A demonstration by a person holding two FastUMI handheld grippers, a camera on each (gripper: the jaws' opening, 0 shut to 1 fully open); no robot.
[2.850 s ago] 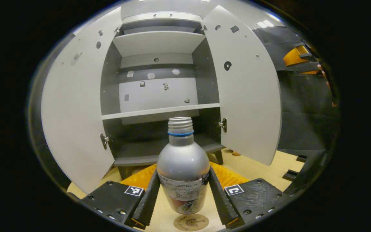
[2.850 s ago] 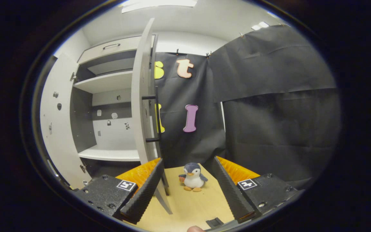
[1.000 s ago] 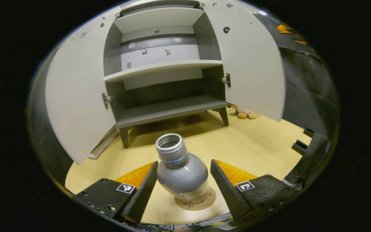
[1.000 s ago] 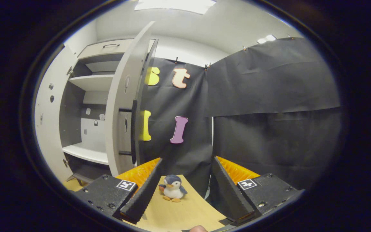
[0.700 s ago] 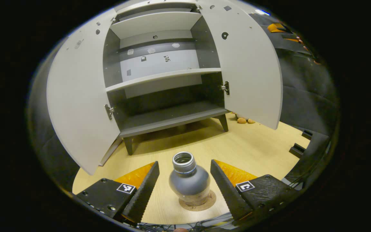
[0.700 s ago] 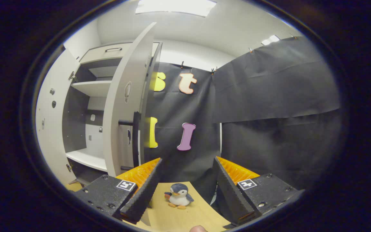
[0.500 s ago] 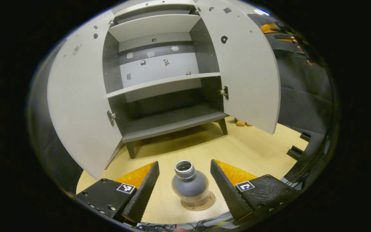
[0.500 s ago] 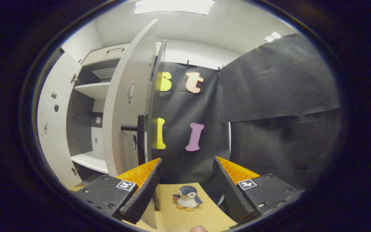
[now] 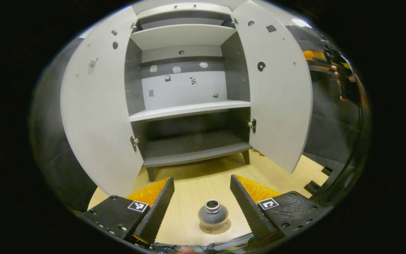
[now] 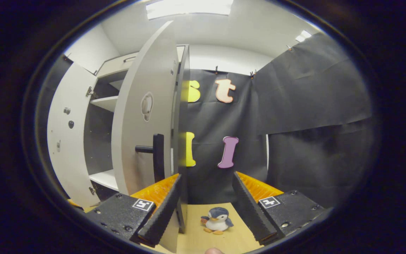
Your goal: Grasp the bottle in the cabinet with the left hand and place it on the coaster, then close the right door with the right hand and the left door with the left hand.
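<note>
A silver bottle (image 9: 213, 214) with no cap stands upright on the round cork coaster (image 9: 215, 226) on the wooden floor. High above it my left gripper (image 9: 200, 180) is open, and the bottle shows between its fingers without touching them. The grey cabinet (image 9: 189, 106) has its left door (image 9: 97, 106) and right door (image 9: 277, 95) wide open. My right gripper (image 10: 206, 176) is open behind the right door (image 10: 143, 123), near its black handle (image 10: 158, 155); its left finger is close to the door's free edge. That gripper (image 9: 345, 79) and a hand also show at the far right of the left gripper view.
A small penguin toy (image 10: 217, 219) sits on the floor beyond the right door, against the black cloth wall (image 10: 312, 123). The cabinet's shelves (image 9: 189, 110) are bare. Black brackets (image 9: 315, 185) lie on the floor at the right.
My left gripper has let go of the bottle, risen and pulled back, leaving it on the coaster. My right gripper has moved closer to the right door's outer face and handle.
</note>
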